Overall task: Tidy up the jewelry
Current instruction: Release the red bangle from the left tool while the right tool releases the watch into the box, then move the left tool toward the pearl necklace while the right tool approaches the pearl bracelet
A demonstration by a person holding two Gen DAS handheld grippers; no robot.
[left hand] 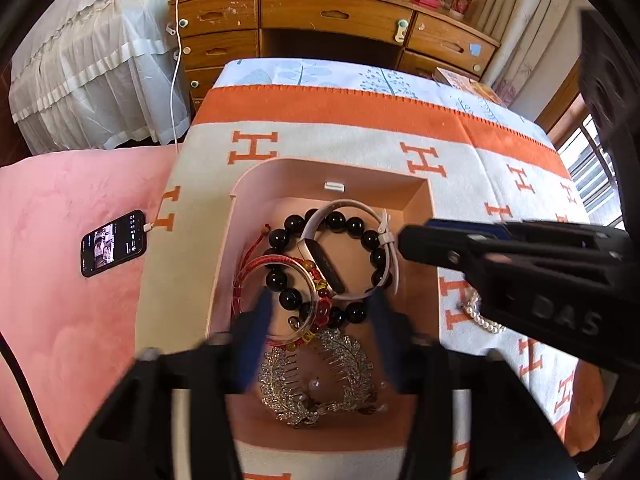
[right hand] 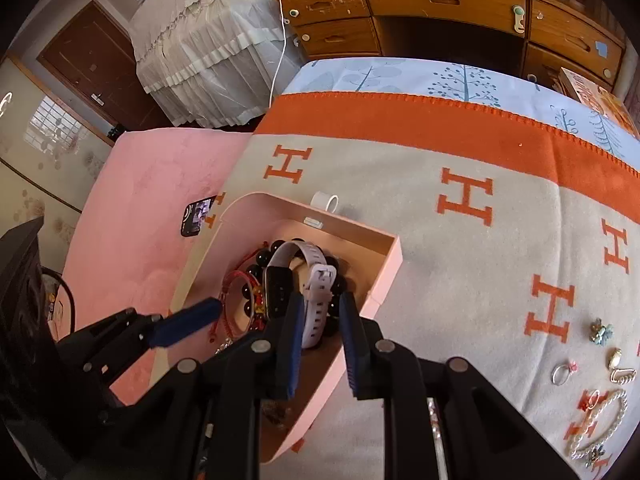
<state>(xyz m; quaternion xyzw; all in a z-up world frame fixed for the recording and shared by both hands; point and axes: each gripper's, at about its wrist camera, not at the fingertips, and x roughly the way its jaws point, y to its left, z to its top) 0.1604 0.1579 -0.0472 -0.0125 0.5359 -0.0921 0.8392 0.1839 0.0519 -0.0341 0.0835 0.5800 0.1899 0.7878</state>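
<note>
Lying in the box [left hand: 420, 200], watch band [right hand: 316, 300] lengthwise toward the desk [right hand: 440, 4].

My left tongs [left hand: 320, 320] hang with their blue pads spread wide above the pink open jewelry box [left hand: 420, 200], gripping nothing. Inside lie a black bead bracelet [left hand: 360, 228], a pale-strapped fitness band [left hand: 320, 258], a clear bangle [left hand: 308, 280] and a rhinestone leaf hair comb [left hand: 348, 360]. My right tongs [left hand: 404, 240] reach in near the band's strap. A white pearl strand [left hand: 480, 316] lies on the orange-lettered blanket [left hand: 352, 140].
</note>
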